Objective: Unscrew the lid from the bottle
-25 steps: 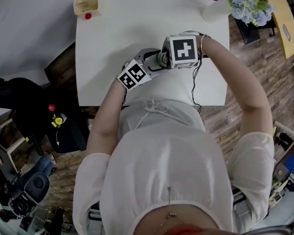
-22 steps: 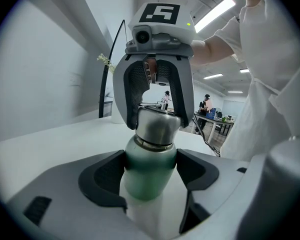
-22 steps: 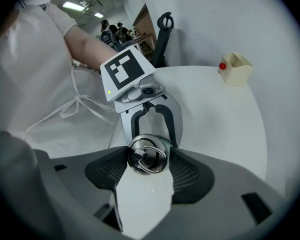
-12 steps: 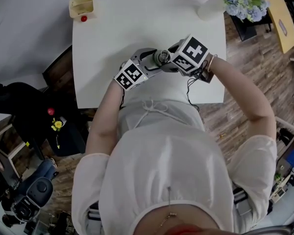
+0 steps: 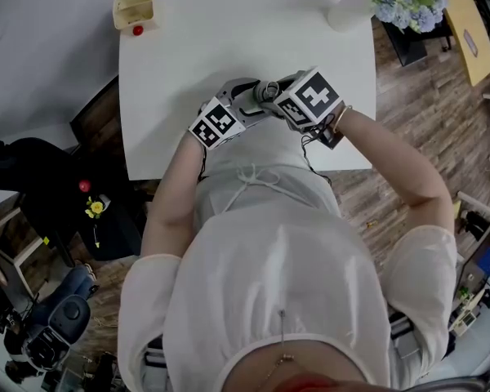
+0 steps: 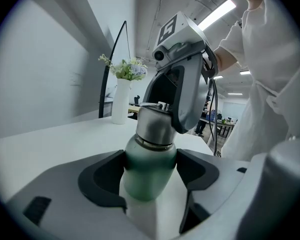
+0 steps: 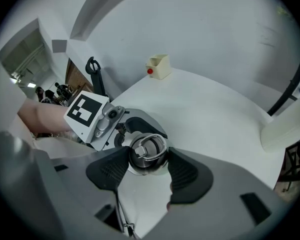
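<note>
White table [image 5: 171, 55], left gripper [image 6: 150, 178] clamped on green bottle [image 6: 146, 159], right gripper [image 7: 149, 170] jaws closing onto its steel lid [image 7: 148, 153]

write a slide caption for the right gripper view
Right gripper closing its jaws from above on the steel lid, left gripper clamping the bottle below.

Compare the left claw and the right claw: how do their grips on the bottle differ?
The left claw clamps the green body of the bottle from the side; the right claw takes the steel lid end-on, from the top. The left claw sits clamped, while the right claw's jaws are closing on the lid. Both work the same bottle over the white table.
</note>
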`<state>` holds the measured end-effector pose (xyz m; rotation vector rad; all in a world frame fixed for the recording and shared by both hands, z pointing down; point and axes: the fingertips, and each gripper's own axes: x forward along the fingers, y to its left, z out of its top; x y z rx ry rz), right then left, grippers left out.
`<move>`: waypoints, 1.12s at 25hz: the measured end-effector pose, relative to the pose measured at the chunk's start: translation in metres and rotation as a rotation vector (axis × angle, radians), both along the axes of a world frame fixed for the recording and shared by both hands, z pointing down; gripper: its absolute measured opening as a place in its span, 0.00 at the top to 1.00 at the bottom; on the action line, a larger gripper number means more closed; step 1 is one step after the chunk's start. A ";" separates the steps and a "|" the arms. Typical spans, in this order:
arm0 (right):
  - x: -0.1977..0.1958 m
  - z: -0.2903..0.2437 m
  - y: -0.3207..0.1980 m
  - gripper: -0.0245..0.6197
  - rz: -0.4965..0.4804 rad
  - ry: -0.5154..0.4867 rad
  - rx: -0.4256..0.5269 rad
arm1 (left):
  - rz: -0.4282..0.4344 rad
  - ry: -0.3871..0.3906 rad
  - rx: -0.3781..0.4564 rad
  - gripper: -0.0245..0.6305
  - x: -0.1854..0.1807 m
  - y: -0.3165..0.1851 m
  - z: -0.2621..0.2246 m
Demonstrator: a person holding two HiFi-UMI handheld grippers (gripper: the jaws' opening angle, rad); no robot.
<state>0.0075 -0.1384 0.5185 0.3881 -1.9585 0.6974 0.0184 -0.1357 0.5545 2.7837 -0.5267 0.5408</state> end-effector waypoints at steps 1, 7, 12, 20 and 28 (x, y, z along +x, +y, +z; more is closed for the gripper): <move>0.000 0.000 0.000 0.57 -0.010 0.000 0.002 | 0.001 0.002 0.001 0.44 0.000 0.000 0.000; -0.001 0.000 0.000 0.57 -0.095 0.024 0.014 | -0.003 0.006 0.007 0.44 0.001 -0.001 -0.001; -0.004 0.000 0.005 0.57 -0.358 0.008 0.033 | -0.003 0.011 0.008 0.44 0.001 -0.001 -0.002; -0.005 0.000 0.007 0.57 -0.807 0.071 0.053 | 0.007 0.002 0.003 0.44 -0.001 -0.002 0.000; -0.006 0.002 0.009 0.56 -0.954 0.067 0.058 | 0.000 -0.002 0.001 0.44 0.000 -0.002 0.000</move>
